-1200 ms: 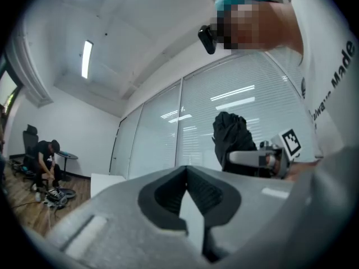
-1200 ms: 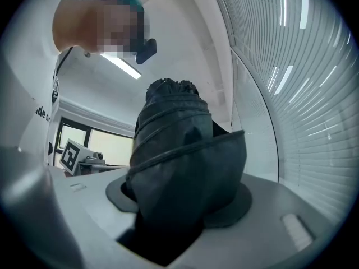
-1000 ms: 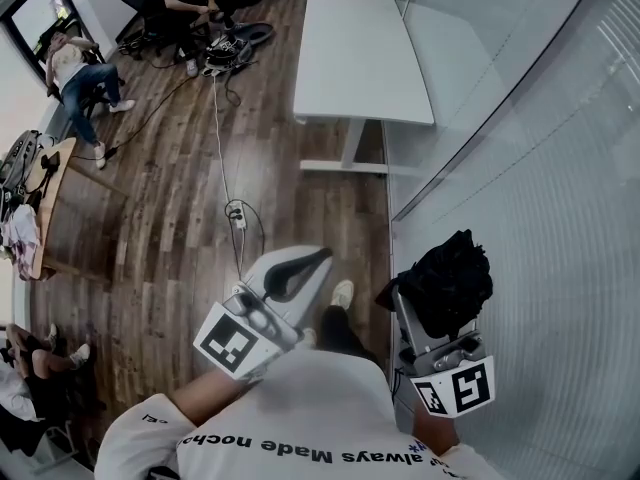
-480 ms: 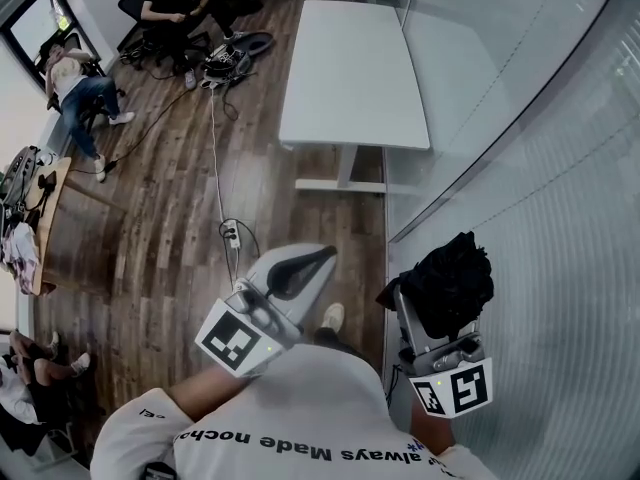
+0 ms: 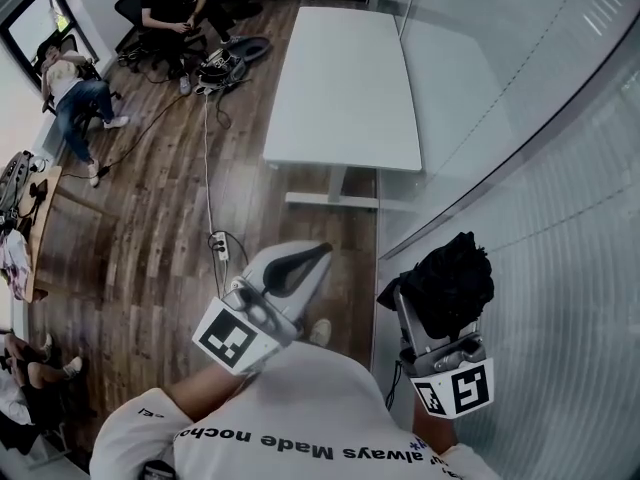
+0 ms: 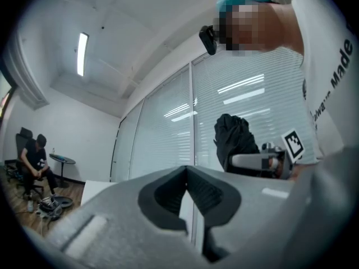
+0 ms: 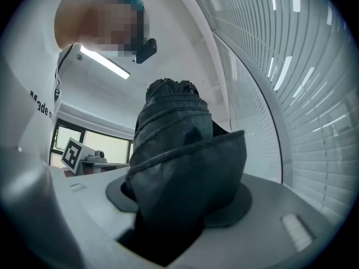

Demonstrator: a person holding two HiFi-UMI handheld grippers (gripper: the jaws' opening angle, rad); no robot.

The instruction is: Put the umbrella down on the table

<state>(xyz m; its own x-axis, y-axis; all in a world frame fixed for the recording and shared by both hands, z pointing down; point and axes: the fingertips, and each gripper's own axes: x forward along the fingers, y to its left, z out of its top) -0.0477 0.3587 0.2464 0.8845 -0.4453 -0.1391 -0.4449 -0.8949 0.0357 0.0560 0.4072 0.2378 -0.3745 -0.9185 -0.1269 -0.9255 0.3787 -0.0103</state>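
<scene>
Right fingers [image 7: 263, 206] clamp umbrella [image 7: 179, 167]; left fingers [image 6: 162, 198] shut, empty.

Lower end of umbrella [image 7: 174, 144] (inside right gripper [image 7: 178, 203]) is hidden.

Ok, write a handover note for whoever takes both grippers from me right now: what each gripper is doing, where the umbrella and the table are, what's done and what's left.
Right gripper: shut on the folded black umbrella, held in the air beside the glass wall.
Left gripper: jaws together, nothing in them.
Table: white, ahead across the wood floor, with nothing on its top.
Done: the umbrella is in the grip.
Left: carry it to the table, lay it on the top, open the right jaws and draw back.
</scene>
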